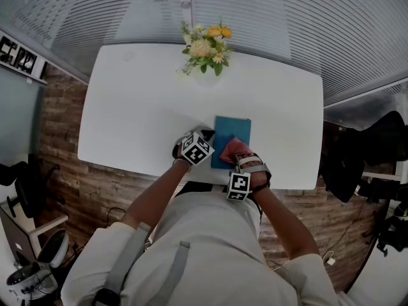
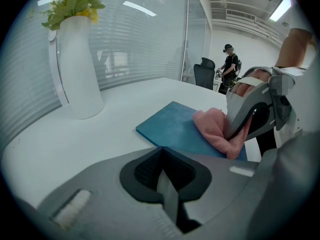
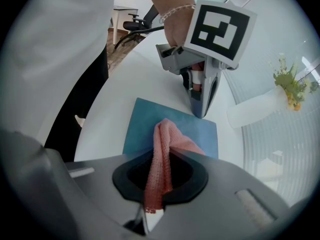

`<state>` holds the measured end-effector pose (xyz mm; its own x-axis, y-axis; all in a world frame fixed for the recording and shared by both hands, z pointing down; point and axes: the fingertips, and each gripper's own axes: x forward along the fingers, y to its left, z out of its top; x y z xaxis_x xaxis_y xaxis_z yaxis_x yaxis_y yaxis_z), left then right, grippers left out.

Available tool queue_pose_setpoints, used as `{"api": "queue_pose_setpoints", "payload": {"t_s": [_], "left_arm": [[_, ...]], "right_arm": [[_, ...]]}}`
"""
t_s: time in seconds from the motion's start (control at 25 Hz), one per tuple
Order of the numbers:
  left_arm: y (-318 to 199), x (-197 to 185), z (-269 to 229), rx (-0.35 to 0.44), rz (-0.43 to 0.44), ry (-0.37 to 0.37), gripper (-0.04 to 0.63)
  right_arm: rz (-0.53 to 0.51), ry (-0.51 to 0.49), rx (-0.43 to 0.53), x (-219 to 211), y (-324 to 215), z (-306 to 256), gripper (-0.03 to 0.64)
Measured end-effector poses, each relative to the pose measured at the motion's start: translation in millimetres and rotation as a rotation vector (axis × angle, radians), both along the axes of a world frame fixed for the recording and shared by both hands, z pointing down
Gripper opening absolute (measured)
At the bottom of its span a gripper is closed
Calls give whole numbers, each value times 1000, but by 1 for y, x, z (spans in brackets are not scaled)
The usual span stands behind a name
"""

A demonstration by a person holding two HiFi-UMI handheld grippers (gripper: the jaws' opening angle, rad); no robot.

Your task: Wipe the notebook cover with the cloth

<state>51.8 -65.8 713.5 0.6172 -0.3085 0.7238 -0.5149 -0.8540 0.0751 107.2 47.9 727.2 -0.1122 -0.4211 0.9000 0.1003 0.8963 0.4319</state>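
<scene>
A: Here's the blue notebook [image 1: 231, 139], lying flat on the white table [image 1: 140, 107] close to the near edge, right in front of the person.

B: And the pink cloth [image 3: 165, 144] sits on its cover, bunched up towards the near end.

A: Look at the right tool [image 3: 156, 184]. Its jaws are clamped on a fold of that cloth, which runs up between them and spills out onto the blue cover.

B: No doubt about that grip. From the other side, the cloth hangs in a soft heap under the right tool's nose, touching the notebook.

A: Over to the left tool [image 2: 167, 184]. Its jaws are pressed together with nothing between them.

B: Yes, empty and closed. It points down at the notebook's left edge, with the corner of the cover just ahead of its tip. Whether it actually touches the cover, I can't call.

A: So the two tools are close together, one at the side of the notebook and one over it.

B: At the far side of the table, well apart from all this, stands a white vase [image 2: 77, 69] of yellow and white flowers [image 1: 207, 46].
</scene>
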Motion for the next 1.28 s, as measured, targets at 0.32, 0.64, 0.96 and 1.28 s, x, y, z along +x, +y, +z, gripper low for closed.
{"api": "queue_pose_setpoints", "payload": {"t_s": [0.32, 0.64, 0.96, 1.28], "left_arm": [[-1, 0, 1, 1, 0, 0, 2], [0, 0, 1, 2, -2, 0, 2], [-1, 0, 1, -3, -2, 2, 3], [0, 0, 1, -1, -3, 0, 3]], "right_arm": [[2, -10, -35, -1, 8, 2, 0], [3, -19, -57, -2, 15, 2, 0], [2, -25, -69, -2, 20, 3, 0], [-1, -29, -85, -4, 27, 3, 2]]}}
